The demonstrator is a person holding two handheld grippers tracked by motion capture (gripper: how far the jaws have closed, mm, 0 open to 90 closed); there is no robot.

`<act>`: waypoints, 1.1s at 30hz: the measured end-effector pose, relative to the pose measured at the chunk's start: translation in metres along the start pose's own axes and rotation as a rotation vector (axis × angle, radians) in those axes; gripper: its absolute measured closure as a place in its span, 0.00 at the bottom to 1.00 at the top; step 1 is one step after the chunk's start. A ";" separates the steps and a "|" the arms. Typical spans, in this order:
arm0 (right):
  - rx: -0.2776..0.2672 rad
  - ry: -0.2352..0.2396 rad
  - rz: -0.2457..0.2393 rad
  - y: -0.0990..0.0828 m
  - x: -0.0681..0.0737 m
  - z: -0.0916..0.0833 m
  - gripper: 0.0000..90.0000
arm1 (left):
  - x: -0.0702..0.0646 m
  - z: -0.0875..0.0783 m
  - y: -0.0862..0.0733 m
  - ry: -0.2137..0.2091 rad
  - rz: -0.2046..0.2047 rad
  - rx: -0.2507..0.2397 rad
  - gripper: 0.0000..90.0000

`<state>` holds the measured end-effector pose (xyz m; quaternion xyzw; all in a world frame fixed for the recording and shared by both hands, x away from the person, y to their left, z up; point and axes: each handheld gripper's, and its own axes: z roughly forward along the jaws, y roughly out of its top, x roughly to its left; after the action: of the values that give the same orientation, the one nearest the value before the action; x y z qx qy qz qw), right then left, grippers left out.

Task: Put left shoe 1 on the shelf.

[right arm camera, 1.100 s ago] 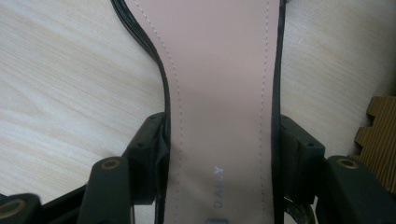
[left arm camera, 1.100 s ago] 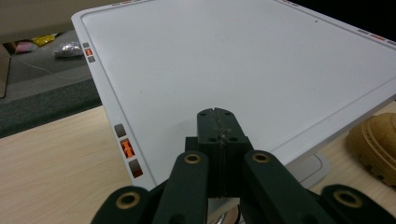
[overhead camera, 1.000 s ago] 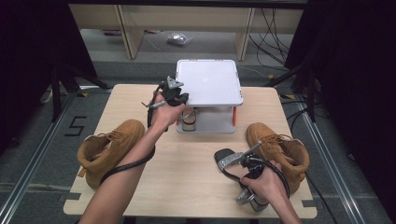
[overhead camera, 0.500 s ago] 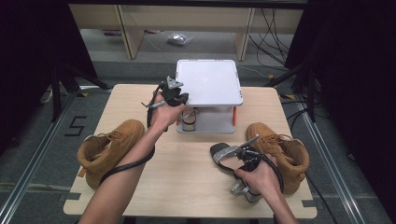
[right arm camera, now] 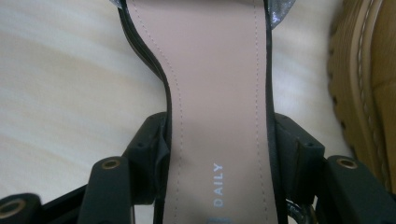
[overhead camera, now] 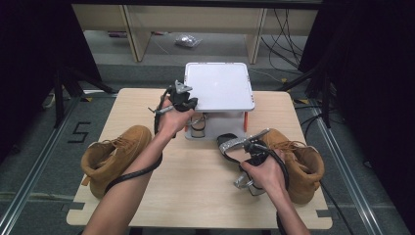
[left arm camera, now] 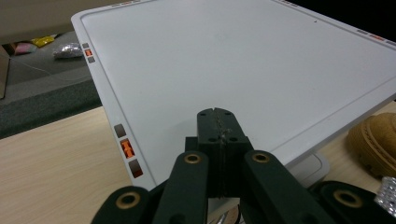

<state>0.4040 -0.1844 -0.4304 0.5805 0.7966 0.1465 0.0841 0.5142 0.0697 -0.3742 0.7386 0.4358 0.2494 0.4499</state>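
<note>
Sandal (overhead camera: 234,143) sits clamped in the right gripper (overhead camera: 249,152), low and right of centre in the high view, its silver toe strap pointing toward the upper left. In the right gripper view the jaws press on both edges of the pink insole (right arm camera: 219,93) at its narrow waist, likely because that is the slimmest part the jaws can span. It appears held just clear of the table (overhead camera: 195,181), angled toward the white stand (overhead camera: 218,85) at the frame's centre top, which suggests it is bound for that stand.

Left gripper (overhead camera: 182,100) rests at the stand's left front corner. In the left gripper view its jaws are closed together with nothing between them, tips over the white top plate (left arm camera: 243,70); by my judgement it steadies or waits there rather than grips.

Count: two tan boots, one at lower left (overhead camera: 115,154) and one at lower right (overhead camera: 298,161), the latter just beside the right hand. One sandal in hand; a second dark shape (overhead camera: 198,126) shows beneath the stand, probably its mate, though this cannot be confirmed. One stand, one table.
</note>
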 end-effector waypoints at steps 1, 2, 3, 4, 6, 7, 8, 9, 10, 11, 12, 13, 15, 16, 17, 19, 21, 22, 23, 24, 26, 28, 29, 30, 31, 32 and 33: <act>-0.020 0.001 0.003 0.005 0.000 0.001 0.48 | 0.000 0.000 0.000 0.000 0.000 0.000 0.99; -0.029 0.004 0.014 0.007 0.001 0.002 0.48 | 0.000 0.000 0.000 0.000 -0.001 0.000 0.99; -0.015 0.016 0.029 0.012 0.001 0.000 0.48 | 0.000 0.000 0.000 -0.001 0.000 -0.001 0.99; -0.037 -0.002 0.017 0.014 0.001 0.002 0.48 | 0.000 0.000 0.000 -0.001 -0.001 -0.001 0.99; -0.048 -0.006 0.022 0.020 0.001 0.003 0.48 | 0.000 0.000 0.000 -0.001 0.000 -0.001 0.99; -0.051 -0.008 0.024 0.022 0.001 0.004 0.48 | 0.000 0.000 0.000 -0.001 -0.006 -0.006 0.99; -0.053 -0.013 0.024 0.025 0.000 0.005 0.48 | -0.001 0.000 0.000 -0.001 -0.006 -0.006 0.99; -0.052 -0.012 0.034 0.028 0.001 0.006 0.48 | -0.001 0.000 0.000 -0.001 -0.007 -0.006 0.99; -0.047 -0.008 0.062 0.031 0.002 0.007 0.48 | -0.001 0.001 0.000 -0.001 -0.007 -0.006 0.99; -0.055 -0.013 0.047 0.033 0.001 0.009 0.48 | -0.001 0.001 0.000 -0.001 -0.006 -0.006 0.99; -0.057 -0.012 0.050 0.034 0.001 0.011 0.48 | -0.001 0.001 0.000 -0.001 -0.008 -0.007 0.99; -0.050 -0.016 0.047 0.037 0.001 0.012 0.48 | -0.001 0.001 0.000 0.000 -0.008 -0.006 0.99; -0.053 -0.012 0.067 0.042 0.001 0.015 0.48 | -0.001 0.001 0.000 0.000 -0.008 -0.006 0.99; -0.056 -0.018 0.076 0.044 0.002 0.017 0.48 | -0.001 0.000 0.000 0.001 -0.001 -0.001 0.99; -0.061 -0.029 0.064 0.045 0.001 0.019 0.48 | -0.001 0.001 0.000 0.000 -0.008 -0.007 0.99; -0.070 -0.021 0.083 0.048 0.003 0.021 0.48 | -0.001 0.000 0.000 0.001 -0.001 -0.001 0.99; -0.070 -0.021 0.079 0.051 0.002 0.024 0.48 | -0.001 0.000 0.000 0.001 0.000 -0.001 0.99; -0.062 -0.021 0.094 0.053 0.003 0.024 0.48 | -0.001 0.000 0.000 0.001 0.001 -0.002 0.99; -0.069 -0.028 0.089 0.054 0.003 0.026 0.48 | -0.001 0.000 0.000 0.001 0.000 -0.002 0.99; -0.074 -0.038 0.080 0.055 0.002 0.027 0.48 | -0.001 0.000 0.000 0.001 0.001 -0.004 0.99; -0.092 -0.043 0.080 0.057 0.001 0.031 0.48 | -0.001 0.000 -0.001 0.002 0.002 -0.004 0.99; -0.087 -0.048 0.081 0.058 0.001 0.033 0.48 | -0.001 0.000 -0.001 0.003 0.005 -0.004 0.99; -0.090 -0.048 0.102 0.059 0.002 0.034 0.48 | -0.001 0.000 -0.001 0.004 0.006 -0.004 0.99; -0.080 -0.042 0.120 0.060 0.004 0.035 0.48 | -0.001 0.000 -0.001 0.003 0.006 -0.004 0.99; -0.079 -0.045 0.117 0.060 0.003 0.036 0.48 | -0.001 0.000 -0.001 0.003 0.006 -0.005 0.99; -0.080 -0.045 0.120 0.060 0.004 0.037 0.48 | -0.001 0.000 -0.001 0.003 0.005 -0.004 0.99; -0.079 -0.040 0.114 0.061 0.003 0.038 0.48 | -0.001 0.000 -0.001 0.003 0.005 -0.004 0.99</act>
<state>0.4695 -0.1593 -0.4461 0.6240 0.7539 0.1709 0.1143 0.5136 0.0690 -0.3748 0.7384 0.4342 0.2525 0.4500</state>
